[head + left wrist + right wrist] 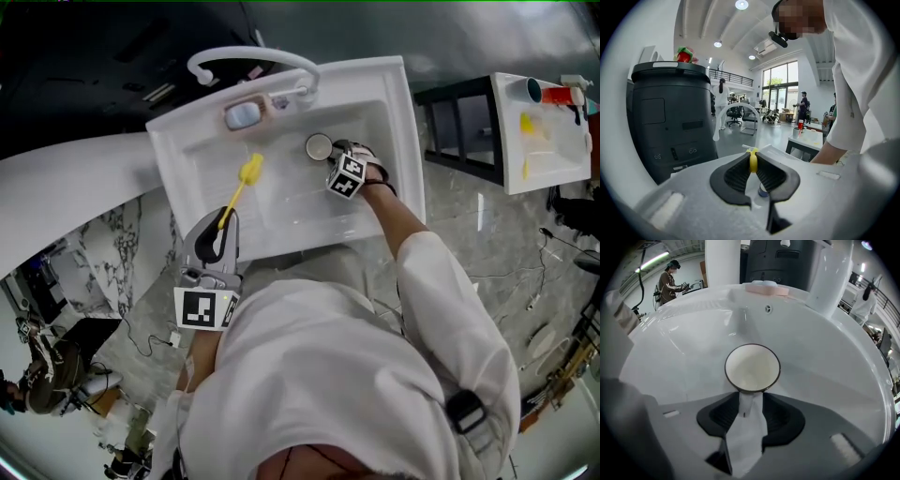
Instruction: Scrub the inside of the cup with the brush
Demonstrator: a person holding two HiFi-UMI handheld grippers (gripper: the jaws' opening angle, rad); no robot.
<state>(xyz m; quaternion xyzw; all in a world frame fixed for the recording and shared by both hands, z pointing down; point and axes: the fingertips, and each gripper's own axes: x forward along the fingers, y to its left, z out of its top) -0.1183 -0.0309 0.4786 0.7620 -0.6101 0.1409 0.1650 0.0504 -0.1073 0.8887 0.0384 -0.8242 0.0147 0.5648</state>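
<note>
A white cup with a dark rim stands upright at the back of the white sink. In the right gripper view the cup is seen from above, empty. Its white handle fills the gap between the black pads, and my right gripper is shut on it. In the head view that right gripper reaches down into the basin beside the cup. My left gripper is shut on the thin handle of a yellow brush, whose head hangs over the basin's left half. The brush handle shows pinched between the left gripper pads.
A white arched faucet and a small dish sit on the sink's back rim. A black rack and a second white basin with coloured items stand to the right. A large dark bin is beyond the sink.
</note>
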